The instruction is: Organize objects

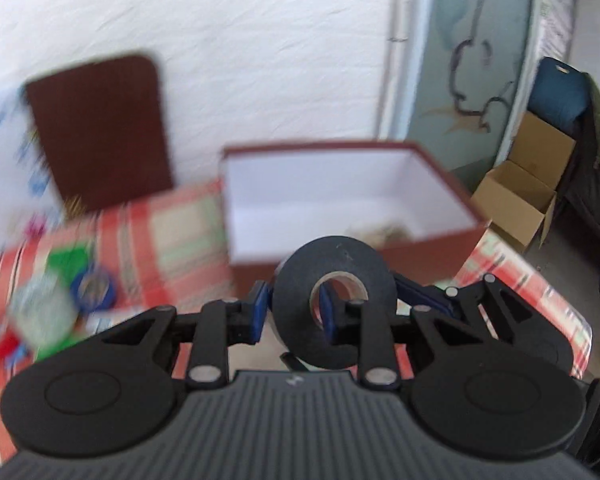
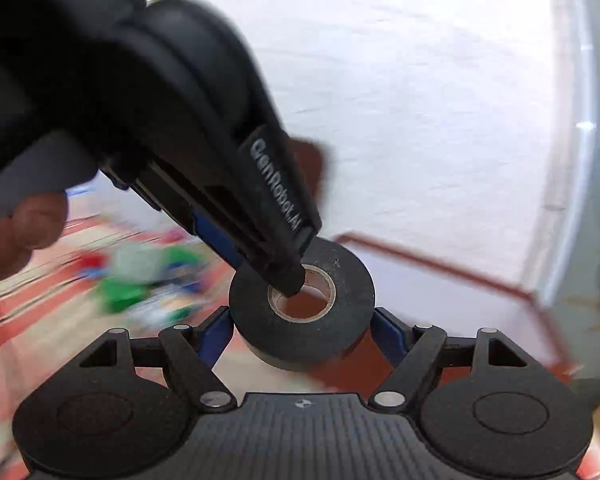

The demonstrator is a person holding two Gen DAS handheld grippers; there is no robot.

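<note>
While my left gripper [image 1: 292, 312] looked forward, its fingers were closed on the wall of the black tape roll [image 1: 332, 276], one finger outside and one through the core. The open red box [image 1: 340, 200] stood just behind on the checked cloth [image 1: 172, 232], with coloured clutter [image 1: 60, 300] at the left.

From the right wrist, my right gripper [image 2: 302, 328] squeezed the same roll [image 2: 300, 320] from both sides. With two grips, a twist could pull it loose; the box rim [image 2: 440, 264] could catch it.
</note>
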